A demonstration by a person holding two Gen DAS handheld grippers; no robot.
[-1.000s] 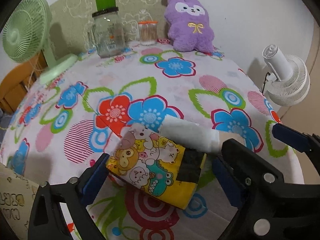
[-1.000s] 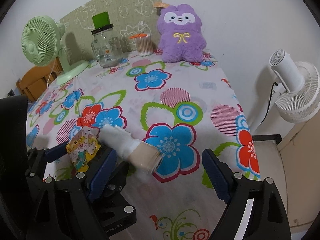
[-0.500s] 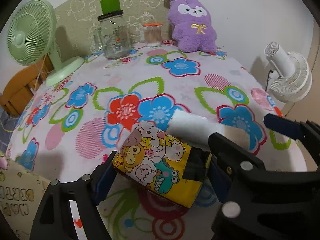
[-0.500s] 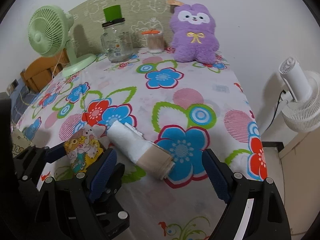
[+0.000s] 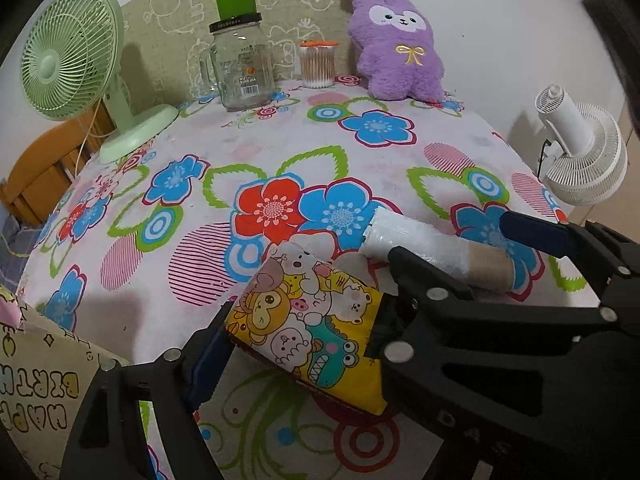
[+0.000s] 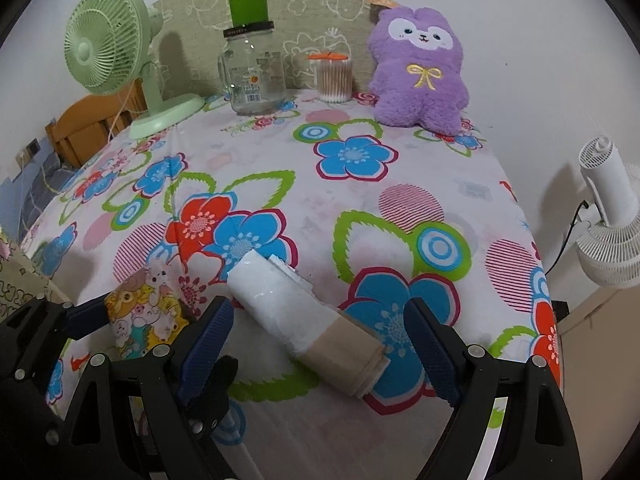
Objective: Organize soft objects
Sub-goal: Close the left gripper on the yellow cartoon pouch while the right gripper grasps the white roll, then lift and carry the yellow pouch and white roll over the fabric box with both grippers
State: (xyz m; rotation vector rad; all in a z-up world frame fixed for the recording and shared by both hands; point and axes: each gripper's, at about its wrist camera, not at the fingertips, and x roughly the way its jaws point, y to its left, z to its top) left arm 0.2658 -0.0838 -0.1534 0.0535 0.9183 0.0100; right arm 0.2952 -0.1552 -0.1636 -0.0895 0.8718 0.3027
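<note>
Your left tongs [image 5: 296, 344] have just been closing around the cartoon tissue pack [image 5: 316, 332] and now sit against both of its short ends — from here it looks clamped, though the far pad is hidden behind the black frame, so treat the grip as likely rather than sure. Your right tongs [image 6: 320, 340] stand wide apart, straddling the paper roll [image 6: 308, 316] without touching it; the roll lies on its side on the flowered counter [image 6: 360, 208], just beside the pack. So you are at the pick-up step for both at once. Next, the right tongs need to close squarely on the white wrapped part — the bare cardboard end looks more likely to slip — and both should lift straight so neither soft thing drags the cloth. The purple plush toy [image 6: 420, 68] sits at the back by the wall, a fair guess for where the soft things go. Readable writing is scarce: the card [image 5: 36, 396] at the left edge shows upside-down letters that seem to spell "HAPPY BIRTHDAY", and the glass jar [image 5: 244, 72] carries a barcode label too small to read.
</note>
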